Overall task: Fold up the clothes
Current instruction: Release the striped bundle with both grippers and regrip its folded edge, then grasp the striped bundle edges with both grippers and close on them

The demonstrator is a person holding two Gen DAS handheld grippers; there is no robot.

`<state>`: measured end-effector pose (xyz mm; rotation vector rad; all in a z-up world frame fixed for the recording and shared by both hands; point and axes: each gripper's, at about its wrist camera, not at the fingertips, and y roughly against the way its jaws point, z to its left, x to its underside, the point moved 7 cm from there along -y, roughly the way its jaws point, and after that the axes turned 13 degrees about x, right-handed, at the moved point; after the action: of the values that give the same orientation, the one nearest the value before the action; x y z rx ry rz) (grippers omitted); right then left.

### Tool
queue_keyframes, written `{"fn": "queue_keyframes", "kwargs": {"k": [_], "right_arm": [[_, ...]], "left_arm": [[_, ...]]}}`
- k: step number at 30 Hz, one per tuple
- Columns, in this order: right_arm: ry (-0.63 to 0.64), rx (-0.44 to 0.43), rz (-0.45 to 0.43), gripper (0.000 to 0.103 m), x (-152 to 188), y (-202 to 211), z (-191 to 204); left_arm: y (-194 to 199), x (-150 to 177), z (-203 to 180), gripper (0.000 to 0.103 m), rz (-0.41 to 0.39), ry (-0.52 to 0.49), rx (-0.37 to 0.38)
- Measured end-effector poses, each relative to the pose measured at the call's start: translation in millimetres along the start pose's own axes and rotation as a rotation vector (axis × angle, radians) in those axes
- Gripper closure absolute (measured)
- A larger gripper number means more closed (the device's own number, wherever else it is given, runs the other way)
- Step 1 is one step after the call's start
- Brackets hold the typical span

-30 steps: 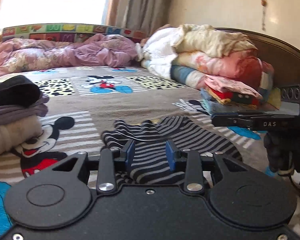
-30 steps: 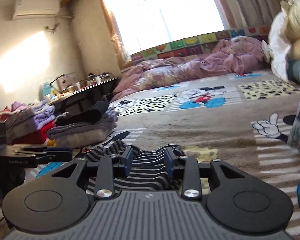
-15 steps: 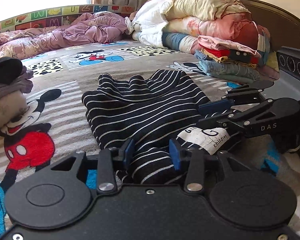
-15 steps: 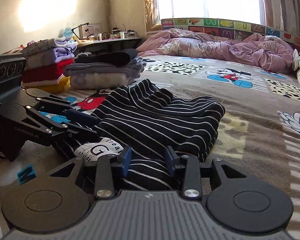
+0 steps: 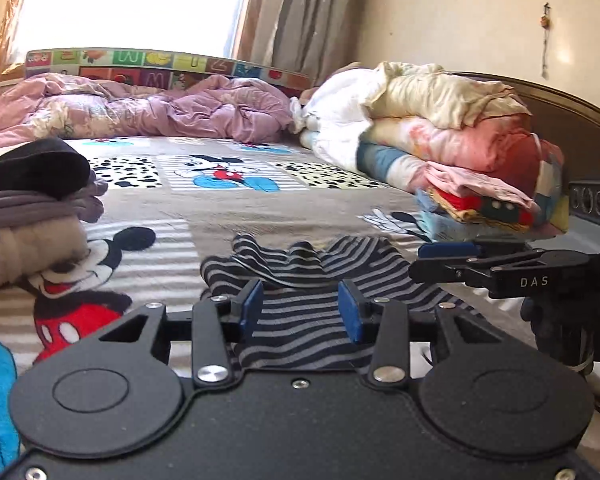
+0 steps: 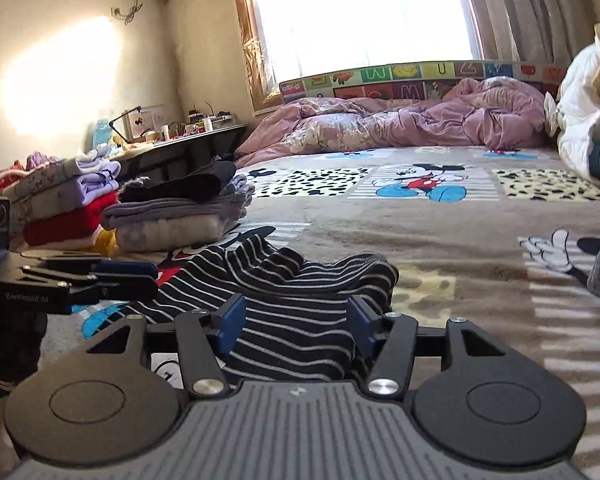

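Right wrist view: right gripper (image 6: 295, 324) opening, blue pads now wider apart than half a second ago, with the black-and-white striped knitted garment (image 6: 300, 280) lying loose between them, not pinched. Left wrist view: left gripper (image 5: 301, 310) clenched on the near edge of the same garment, pad spacing unchanged from the frame before. White printed label of the garment, visible earlier, hidden now; both views lower and flatter than before. Garment spread on the bed just in front of both tools, soft, thin, crumpled into low ridges at its far end. Underneath, a fuzzy grey-brown blanket with cartoon mouse prints (image 6: 440, 236). At left, a neat stack of folded grey, beige and black clothes (image 6: 172, 216). Further back, a crumpled, puffy lilac quilt (image 6: 420, 120).
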<state>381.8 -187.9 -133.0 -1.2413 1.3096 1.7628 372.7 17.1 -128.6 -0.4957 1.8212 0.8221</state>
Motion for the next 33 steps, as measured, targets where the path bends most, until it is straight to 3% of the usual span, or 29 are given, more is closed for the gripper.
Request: {"fn": "queue_keyframes", "kwargs": {"k": [4,9,11,16,18,22,25,27,31,33], "right_arm": [[0.056,0.028,-0.044,0.047,-19.1,-29.0,-6.3],[-0.066,0.021,0.047,0.045,-4.7,-62.3,-33.8],[-0.114,0.028,0.074,0.047,1.8,-68.8,-42.0],[-0.179,0.061,0.072,0.048,3.6,-69.4,-53.3],[-0.151,0.064,0.053,0.070,3.1,-68.9,-48.4],[-0.168,0.074,0.087,0.077,6.7,-74.3,-50.9],[-0.322,-0.004,0.099,0.084,4.6,-72.0,-65.4],[-0.604,-0.132,0.120,0.085,6.0,-71.5,-85.0],[-0.862,-0.207,0.239,0.085,36.6,-94.6,-101.9],[-0.928,-0.214,0.259,0.089,47.5,-102.3,-107.8]], "left_arm": [[-23.5,-5.1,19.8,0.063,0.009,-0.008,-0.036],[-31.2,-1.4,40.5,0.063,0.003,0.064,-0.064],[-25.1,-5.8,43.2,0.063,-0.033,0.100,-0.052],[-16.2,-9.1,61.5,0.058,-0.070,0.225,-0.071],[-16.6,-6.4,64.1,0.058,-0.065,0.254,-0.072],[-20.4,-3.5,61.3,0.058,-0.041,0.258,-0.060],[-25.3,-1.5,56.1,0.059,-0.023,0.237,-0.051],[-26.4,-0.9,57.0,0.059,-0.024,0.242,-0.050],[-28.1,3.3,61.3,0.059,-0.012,0.262,-0.064],[-28.9,4.2,60.6,0.059,-0.007,0.259,-0.063]]}}
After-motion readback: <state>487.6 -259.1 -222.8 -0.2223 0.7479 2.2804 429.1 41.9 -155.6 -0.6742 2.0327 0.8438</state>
